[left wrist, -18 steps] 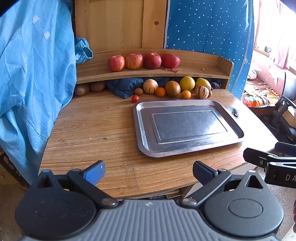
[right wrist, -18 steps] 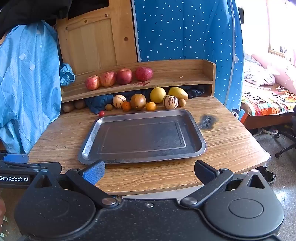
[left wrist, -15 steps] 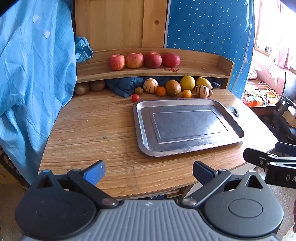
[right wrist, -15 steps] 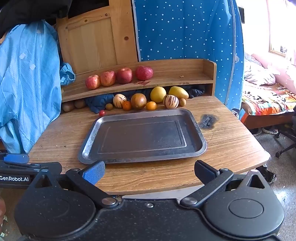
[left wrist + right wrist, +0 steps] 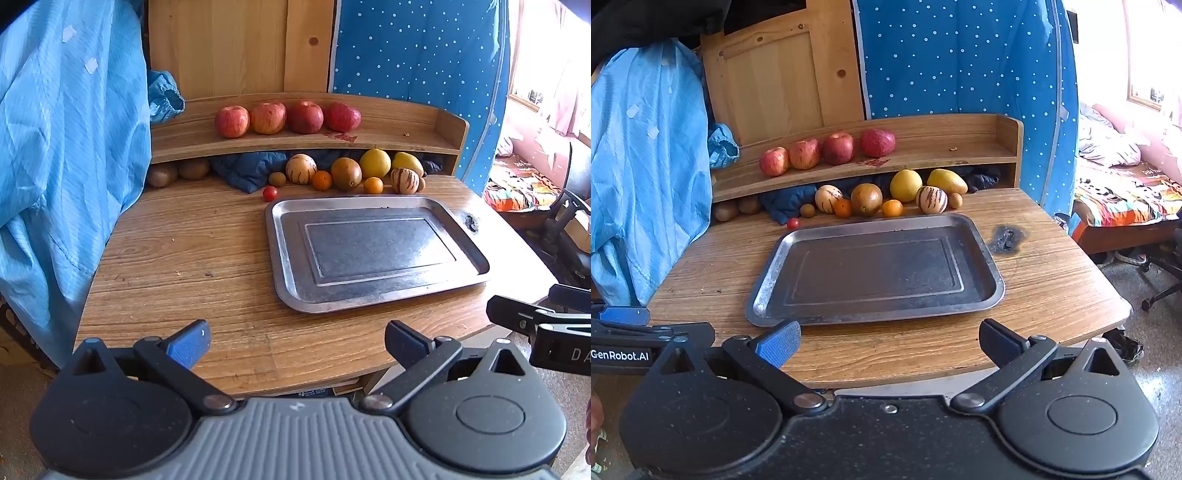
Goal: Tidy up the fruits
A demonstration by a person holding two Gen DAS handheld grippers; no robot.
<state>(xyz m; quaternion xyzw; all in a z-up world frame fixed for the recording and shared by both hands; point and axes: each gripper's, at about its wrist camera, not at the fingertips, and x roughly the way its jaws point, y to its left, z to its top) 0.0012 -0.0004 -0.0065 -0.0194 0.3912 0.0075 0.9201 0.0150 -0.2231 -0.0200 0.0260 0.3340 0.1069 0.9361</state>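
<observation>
The left tongs (image 5: 295, 345) hang at the near edge of the wooden surface (image 5: 192, 254), fingers spread wide apart with nothing between them. Far to their left hangs a blue garment (image 5: 62, 147). Ahead and slightly left, under the shelf (image 5: 399, 138), two brown kiwis (image 5: 177, 171) sit in shadow beside a dark blue cloth (image 5: 247, 171). On the shelf straight ahead, four red apples (image 5: 286, 118) stand in a row, touching or nearly so. Below them, along the far edge of the surface, runs a line of fruit: a small red tomato (image 5: 270, 192) nearest the tongs, a small brown fruit (image 5: 277, 179), a striped pale melon (image 5: 301, 168), an orange (image 5: 321, 180), a large brown round fruit (image 5: 346, 173), a yellow round fruit (image 5: 375, 163), a second orange (image 5: 373, 185), a second striped melon (image 5: 405, 180) and a yellow mango (image 5: 407, 163). Ahead and to the right of the left tongs lies a metal tray (image 5: 288, 258), nothing in it; the fruit line sits just beyond its far rim.

The right tongs (image 5: 888, 345) hover at the near edge too, fingers likewise wide apart and gripping nothing, with the tray directly ahead of them. Ahead to their right, a dark scorch mark (image 5: 1006, 239) stains the surface just beside the tray's far right corner. Each tool shows at the edge of the other's view.
</observation>
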